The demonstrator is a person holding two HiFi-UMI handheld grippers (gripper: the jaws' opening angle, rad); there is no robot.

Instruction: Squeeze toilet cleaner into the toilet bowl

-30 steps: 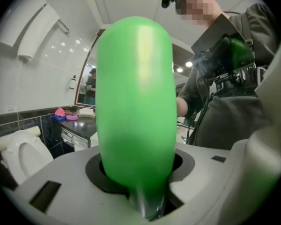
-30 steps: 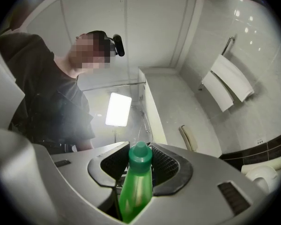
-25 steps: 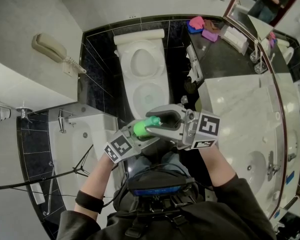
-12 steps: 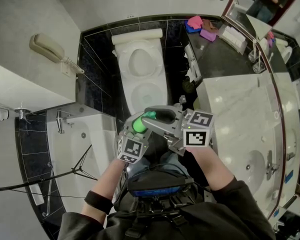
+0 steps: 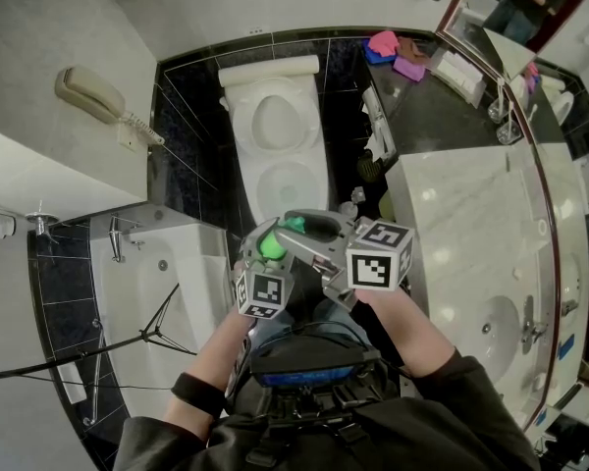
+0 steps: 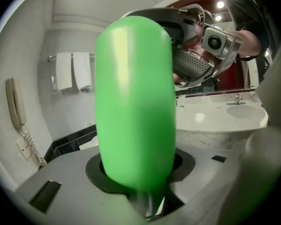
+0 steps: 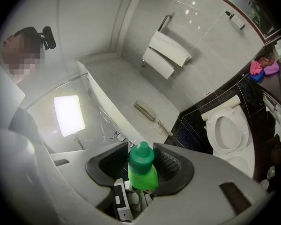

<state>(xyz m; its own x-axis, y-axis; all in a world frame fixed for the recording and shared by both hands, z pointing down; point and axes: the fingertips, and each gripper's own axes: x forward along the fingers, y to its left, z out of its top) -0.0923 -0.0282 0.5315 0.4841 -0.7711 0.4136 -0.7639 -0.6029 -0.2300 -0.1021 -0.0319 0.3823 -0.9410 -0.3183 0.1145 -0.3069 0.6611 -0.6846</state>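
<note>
Fingers (image 6: 56, 175) of left gripper (image 5: 266, 261) clamp green bottle (image 6: 135, 102); toilet (image 5: 281, 155) ahead.

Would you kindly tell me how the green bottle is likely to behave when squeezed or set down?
The green bottle looks like smooth, glossy plastic, so it may be slippery and probably gives under a squeeze. It is tall and narrow with a rounded body, so it would likely tip easily, then roll.

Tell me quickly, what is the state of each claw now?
Left claw: closed on the green bottle.
Right claw: open, jaws have just been opening; the bottle's cap stands between them, not gripped.
</note>
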